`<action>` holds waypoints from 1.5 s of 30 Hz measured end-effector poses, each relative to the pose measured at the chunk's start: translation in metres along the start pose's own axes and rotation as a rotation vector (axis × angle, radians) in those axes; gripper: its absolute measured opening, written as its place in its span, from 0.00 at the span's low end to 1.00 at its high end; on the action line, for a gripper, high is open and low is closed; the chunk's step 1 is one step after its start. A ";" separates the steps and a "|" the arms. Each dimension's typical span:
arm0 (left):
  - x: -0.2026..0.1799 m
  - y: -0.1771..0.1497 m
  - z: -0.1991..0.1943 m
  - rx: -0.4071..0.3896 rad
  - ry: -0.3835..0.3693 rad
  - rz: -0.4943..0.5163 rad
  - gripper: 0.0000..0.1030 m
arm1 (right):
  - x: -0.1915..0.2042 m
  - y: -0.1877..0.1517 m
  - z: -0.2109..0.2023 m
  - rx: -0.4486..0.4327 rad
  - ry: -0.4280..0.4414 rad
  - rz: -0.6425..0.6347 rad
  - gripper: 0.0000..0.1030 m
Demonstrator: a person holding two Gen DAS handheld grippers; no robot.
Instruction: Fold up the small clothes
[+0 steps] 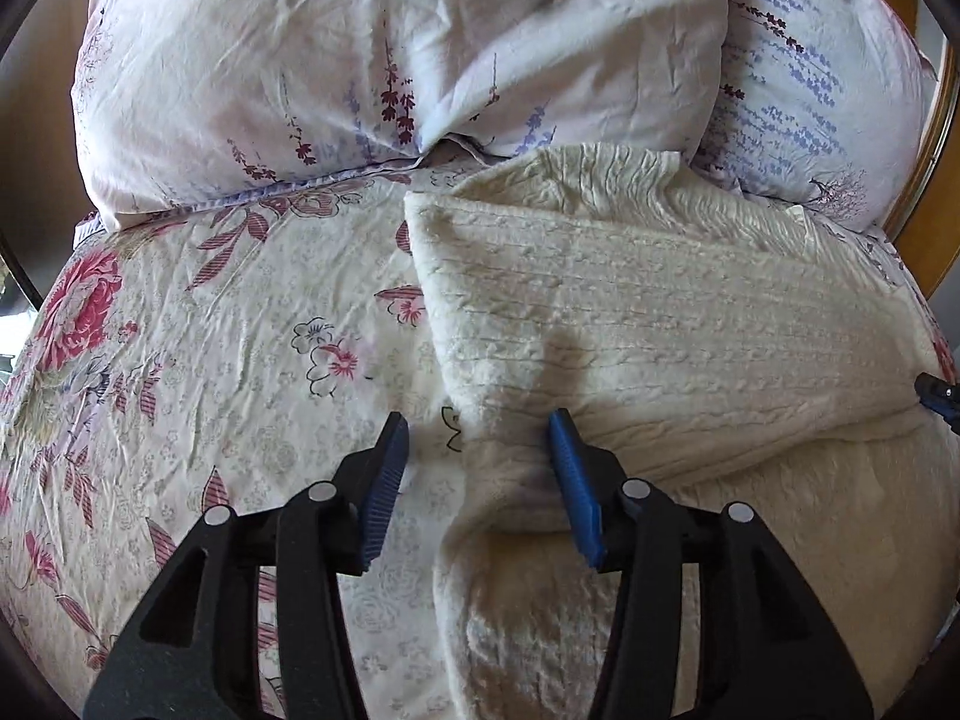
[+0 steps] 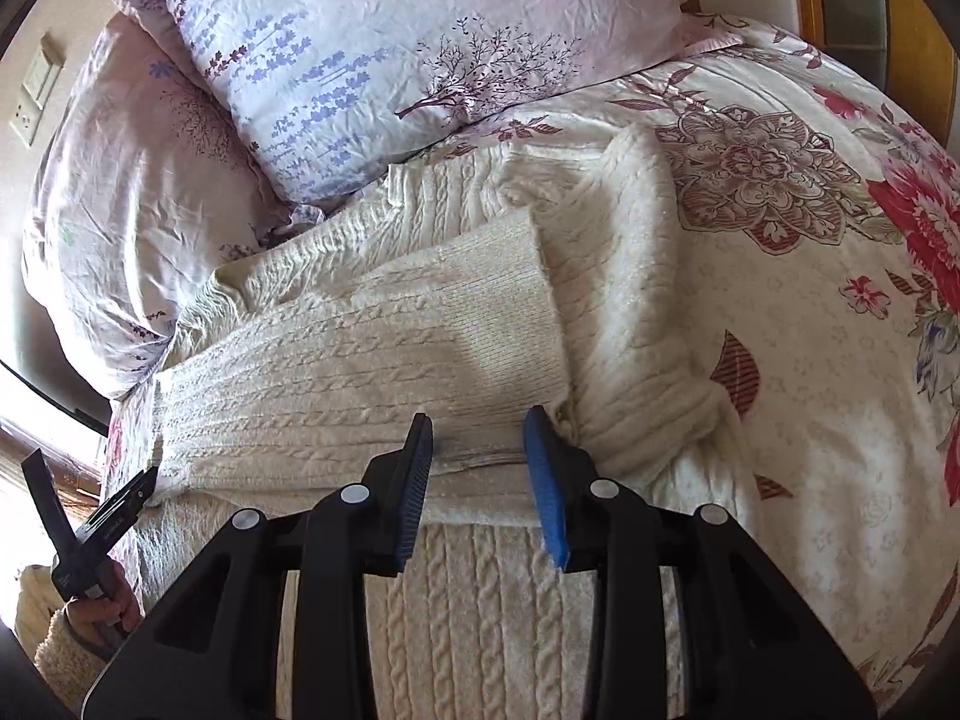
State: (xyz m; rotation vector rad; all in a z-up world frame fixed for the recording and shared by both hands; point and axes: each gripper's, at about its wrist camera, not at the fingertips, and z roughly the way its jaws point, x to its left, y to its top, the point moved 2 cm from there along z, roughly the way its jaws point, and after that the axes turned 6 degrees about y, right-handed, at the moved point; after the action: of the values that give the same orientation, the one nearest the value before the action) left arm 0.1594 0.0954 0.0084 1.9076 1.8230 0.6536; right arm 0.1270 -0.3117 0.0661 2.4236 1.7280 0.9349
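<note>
A cream cable-knit sweater (image 1: 630, 324) lies on the flowered bedsheet (image 1: 210, 360), with one sleeve (image 2: 372, 354) folded across its body. In the left wrist view my left gripper (image 1: 477, 426) is open and empty, low over the sweater's left edge. In the right wrist view my right gripper (image 2: 477, 426) is open and empty, just above the folded sleeve's cuff and the sweater's body (image 2: 480, 600). The left gripper also shows at the left edge of the right wrist view (image 2: 129, 495), beside the sweater. The right gripper's tip shows at the right edge of the left wrist view (image 1: 936, 390).
Two flowered pillows (image 1: 372, 60) (image 2: 390, 48) lie at the head of the bed behind the sweater. A wooden headboard (image 2: 912, 42) runs along the far side. A wall switch (image 2: 36, 90) is at the left. Bare sheet (image 2: 810, 390) lies to the sweater's right.
</note>
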 end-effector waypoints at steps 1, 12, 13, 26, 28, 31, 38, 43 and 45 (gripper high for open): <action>0.001 0.000 -0.002 0.005 -0.003 -0.010 0.50 | -0.001 0.000 -0.003 0.007 0.011 0.012 0.34; 0.047 -0.079 -0.074 0.037 -0.231 -0.279 0.78 | -0.067 -0.058 -0.095 -0.005 0.129 0.152 0.65; 0.049 -0.089 -0.077 0.055 -0.258 -0.305 0.77 | -0.074 -0.063 -0.099 0.005 0.132 0.167 0.65; 0.034 -0.178 -0.117 0.111 -0.454 -0.452 0.44 | -0.093 -0.134 -0.105 0.261 0.482 0.308 0.52; 0.034 -0.187 -0.121 0.115 -0.482 -0.483 0.42 | -0.094 -0.145 -0.108 0.291 0.521 0.327 0.47; 0.033 -0.196 -0.124 0.128 -0.501 -0.509 0.33 | -0.094 -0.162 -0.110 0.336 0.564 0.348 0.36; 0.027 -0.203 -0.123 0.188 -0.535 -0.519 0.17 | -0.086 -0.177 -0.110 0.381 0.605 0.348 0.33; 0.020 -0.205 -0.121 0.234 -0.556 -0.496 0.08 | -0.073 -0.182 -0.108 0.439 0.566 0.247 0.09; 0.020 -0.201 -0.124 0.228 -0.576 -0.487 0.06 | -0.063 -0.178 -0.112 0.415 0.594 0.202 0.06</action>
State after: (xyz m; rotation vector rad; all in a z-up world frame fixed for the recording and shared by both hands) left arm -0.0752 0.1232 -0.0113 1.4638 1.8982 -0.2540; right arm -0.0914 -0.3323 0.0671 2.8177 2.0442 1.5985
